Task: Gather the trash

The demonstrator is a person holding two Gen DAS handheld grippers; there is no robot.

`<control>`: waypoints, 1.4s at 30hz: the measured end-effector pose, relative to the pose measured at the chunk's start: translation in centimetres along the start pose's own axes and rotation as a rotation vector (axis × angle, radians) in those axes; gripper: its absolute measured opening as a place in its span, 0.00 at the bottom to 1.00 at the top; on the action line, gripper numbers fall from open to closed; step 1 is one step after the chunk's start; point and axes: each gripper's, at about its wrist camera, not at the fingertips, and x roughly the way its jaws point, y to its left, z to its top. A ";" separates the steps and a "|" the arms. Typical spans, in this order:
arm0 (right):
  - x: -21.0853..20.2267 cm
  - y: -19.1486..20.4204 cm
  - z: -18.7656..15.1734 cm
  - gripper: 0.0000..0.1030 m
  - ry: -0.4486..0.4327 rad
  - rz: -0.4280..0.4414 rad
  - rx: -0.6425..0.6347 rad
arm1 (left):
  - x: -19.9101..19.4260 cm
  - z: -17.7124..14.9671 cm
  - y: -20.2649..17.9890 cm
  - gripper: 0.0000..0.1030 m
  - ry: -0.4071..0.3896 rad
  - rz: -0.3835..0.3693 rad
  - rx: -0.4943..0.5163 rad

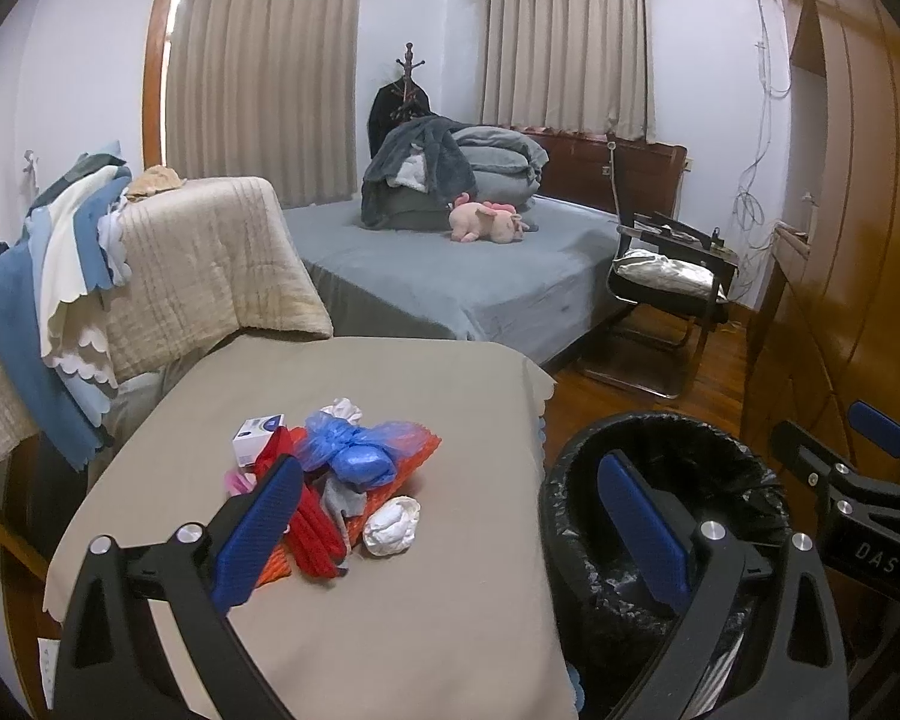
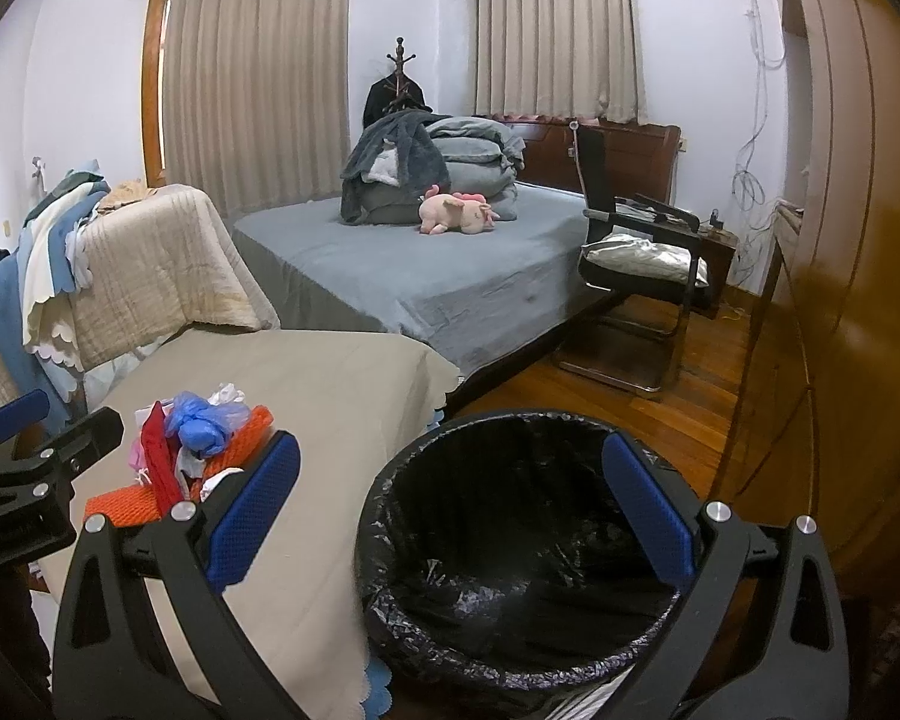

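Observation:
A heap of trash (image 1: 336,480) lies on the beige-covered table (image 1: 426,588): a blue plastic bag (image 1: 354,450), red and orange mesh, a crumpled white tissue (image 1: 392,525) and a small white box (image 1: 257,431). The same heap (image 2: 198,444) shows at the left of the right wrist view. A bin lined with a black bag (image 1: 666,516) stands right of the table. My left gripper (image 1: 450,528) hovers open above the table's near right part, empty. My right gripper (image 2: 450,516) hangs open and empty over the bin (image 2: 510,546).
Behind the table stands a chair draped with a beige quilt (image 1: 210,264) and blue and white cloths. A grey bed (image 1: 462,276) with blankets and a pink plush toy lies beyond. A black chair (image 1: 660,288) and a wooden wardrobe (image 1: 840,270) stand on the right over wooden floor.

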 end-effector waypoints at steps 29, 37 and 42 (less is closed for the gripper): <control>14.1 11.5 -4.4 0.92 0.132 0.205 -0.102 | 7.8 -6.3 12.8 0.94 0.070 0.199 -0.084; 18.1 16.2 -6.3 0.82 0.204 0.275 -0.173 | 10.1 -8.1 15.6 0.93 0.109 0.219 -0.119; 20.0 18.4 -7.3 0.79 0.251 0.300 -0.205 | 10.8 -8.7 16.9 0.89 0.133 0.213 -0.148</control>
